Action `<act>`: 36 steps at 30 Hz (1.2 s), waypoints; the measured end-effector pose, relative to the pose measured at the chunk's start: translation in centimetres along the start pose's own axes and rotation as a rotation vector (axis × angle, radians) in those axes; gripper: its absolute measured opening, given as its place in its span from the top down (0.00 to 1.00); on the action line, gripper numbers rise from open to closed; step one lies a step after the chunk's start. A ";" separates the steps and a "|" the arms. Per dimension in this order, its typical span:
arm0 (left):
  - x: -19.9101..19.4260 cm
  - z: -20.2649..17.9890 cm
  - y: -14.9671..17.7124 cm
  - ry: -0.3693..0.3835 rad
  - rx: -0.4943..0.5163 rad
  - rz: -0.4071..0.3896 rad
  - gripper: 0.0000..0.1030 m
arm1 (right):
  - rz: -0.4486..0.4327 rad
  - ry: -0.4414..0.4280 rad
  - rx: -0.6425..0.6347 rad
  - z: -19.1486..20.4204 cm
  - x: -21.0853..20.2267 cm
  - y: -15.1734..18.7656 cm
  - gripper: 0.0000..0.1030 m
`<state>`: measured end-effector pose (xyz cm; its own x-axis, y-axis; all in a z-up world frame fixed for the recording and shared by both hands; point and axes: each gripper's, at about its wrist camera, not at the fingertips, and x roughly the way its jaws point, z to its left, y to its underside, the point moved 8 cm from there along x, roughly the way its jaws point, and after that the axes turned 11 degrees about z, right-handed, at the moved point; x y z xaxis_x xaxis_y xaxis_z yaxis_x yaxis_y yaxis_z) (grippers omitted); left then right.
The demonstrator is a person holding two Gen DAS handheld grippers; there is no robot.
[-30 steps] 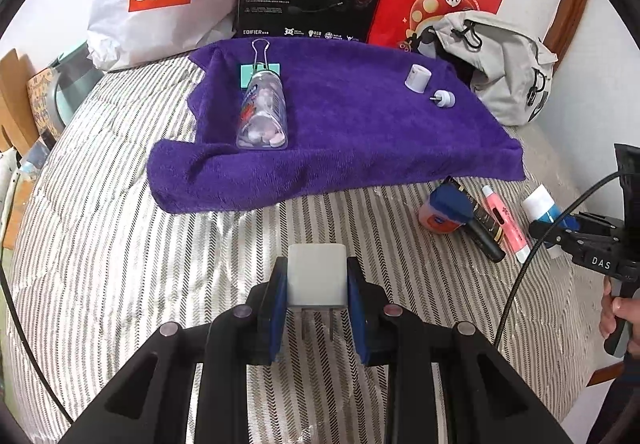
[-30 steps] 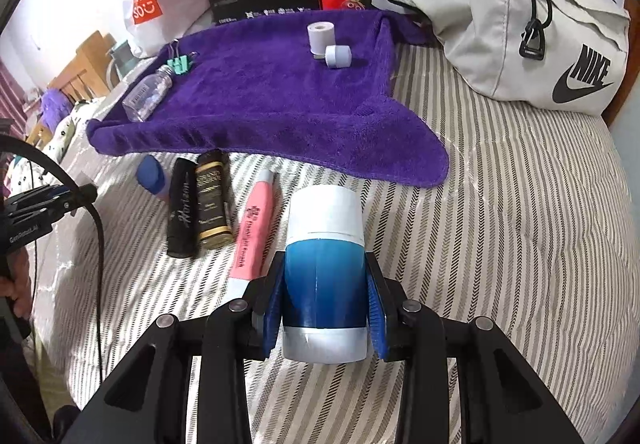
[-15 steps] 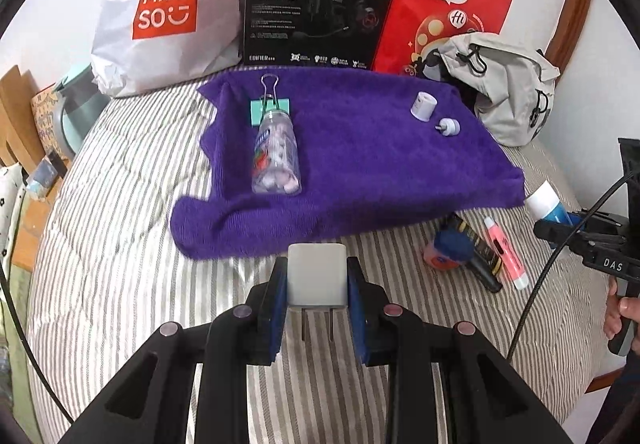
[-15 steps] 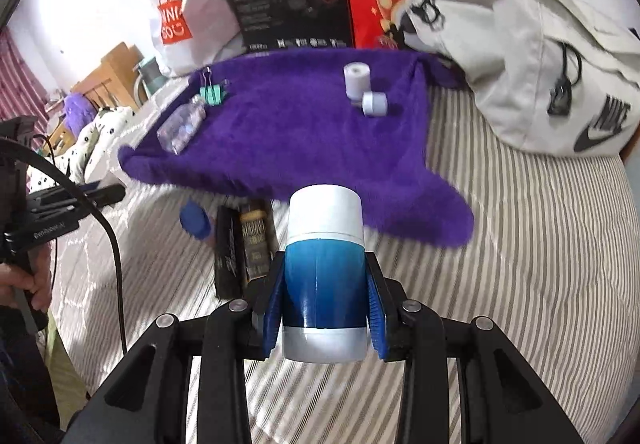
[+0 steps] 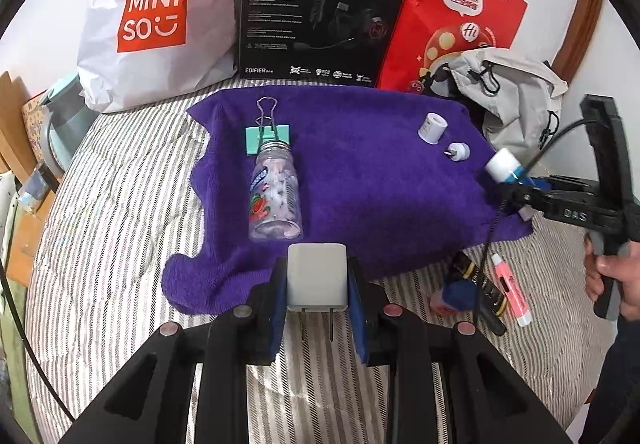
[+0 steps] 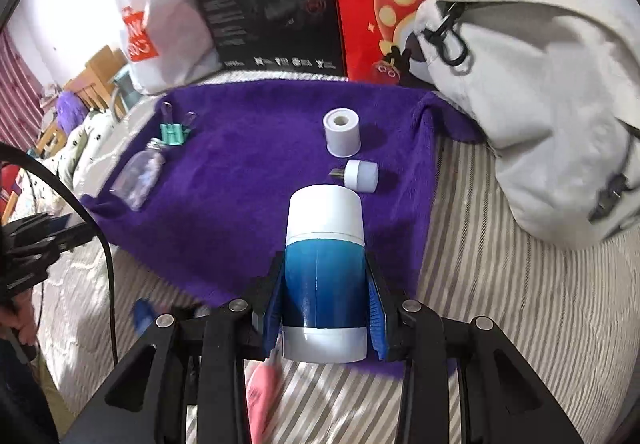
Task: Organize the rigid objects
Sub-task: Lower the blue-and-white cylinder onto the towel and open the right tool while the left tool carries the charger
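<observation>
My left claw (image 5: 317,286) clamps the white charger (image 5: 317,276), prongs toward me, over the purple towel's (image 5: 360,179) near edge. My right claw (image 6: 325,308) clamps the blue-white tube (image 6: 325,268) above the towel. The clear bottle (image 5: 275,192) holds pale pieces.

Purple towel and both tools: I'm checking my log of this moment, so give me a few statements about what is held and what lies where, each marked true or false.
1. The left tool grips a white plug adapter. True.
2. The right tool is empty. False: it is shut on a blue and white bottle.
3. A clear bottle lies on its side on the purple towel. True.
4. The teal binder clip lies on the striped bedding. False: it is on the towel.
5. The pink tube lies off the towel. True.
</observation>
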<state>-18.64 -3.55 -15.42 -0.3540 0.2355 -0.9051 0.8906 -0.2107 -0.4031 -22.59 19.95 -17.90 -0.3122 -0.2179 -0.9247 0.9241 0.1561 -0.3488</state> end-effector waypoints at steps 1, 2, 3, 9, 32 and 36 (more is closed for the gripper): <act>0.1 0.2 -0.1 0.000 -0.001 0.003 0.75 | 0.008 0.001 -0.004 -0.1 0.5 -0.3 0.65; 0.2 0.3 -0.1 0.000 -0.003 0.004 0.75 | 0.020 0.004 -0.011 -0.1 1.1 -0.5 0.65; 0.3 0.5 -0.2 -0.002 -0.008 0.006 0.75 | 0.030 0.011 -0.019 -0.1 1.8 -0.8 0.65; 0.6 1.1 -0.6 0.020 -0.020 0.007 0.75 | 0.046 0.037 -0.051 0.1 3.8 -1.4 0.65; 1.8 0.1 -2.6 0.023 0.000 0.016 0.75 | 0.045 0.057 -0.087 0.0 1.0 -0.5 0.46; 2.7 -0.8 -3.9 0.028 0.017 0.019 0.75 | -0.006 0.050 -0.065 -0.2 -1.5 0.3 0.43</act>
<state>-22.81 -1.32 -16.17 -0.3290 0.2578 -0.9085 0.8918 -0.2315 -0.3887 -21.85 20.51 -16.70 -0.3298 -0.1711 -0.9284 0.9064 0.2175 -0.3621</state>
